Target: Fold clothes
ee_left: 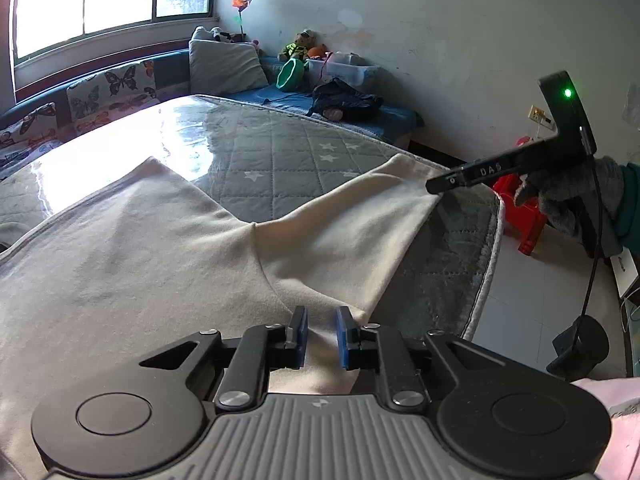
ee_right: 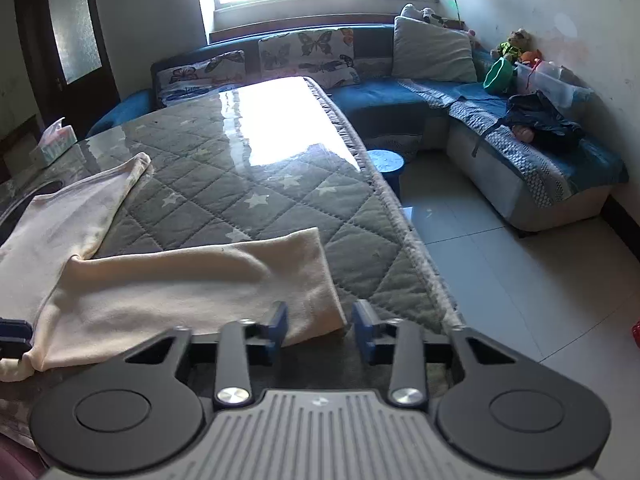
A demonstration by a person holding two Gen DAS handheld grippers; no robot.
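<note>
A cream long-sleeved garment [ee_left: 132, 248] lies spread on the grey quilted table cover [ee_left: 280, 152]. My left gripper [ee_left: 321, 334] sits at the seam where the sleeve meets the body, its blue pads close together with a ridge of cloth pinched between them. The sleeve [ee_right: 192, 292] stretches out to the right toward the table edge. At the sleeve's end my right gripper [ee_right: 322, 330] stands with its pads apart; the cuff corner lies between them, untouched by the right pad. From the left wrist view, the right gripper [ee_left: 434, 186] hovers at the cuff, held by a gloved hand [ee_left: 576, 196].
The table's right edge [ee_right: 404, 240] drops to a tiled floor [ee_right: 500, 280]. A red stool [ee_left: 528, 216] stands by that edge, a blue stool [ee_right: 386, 160] farther back. A tissue box [ee_right: 54, 142] sits at the far left. A blue sofa [ee_right: 520, 152] with cushions, toys and a dark bag lines the wall.
</note>
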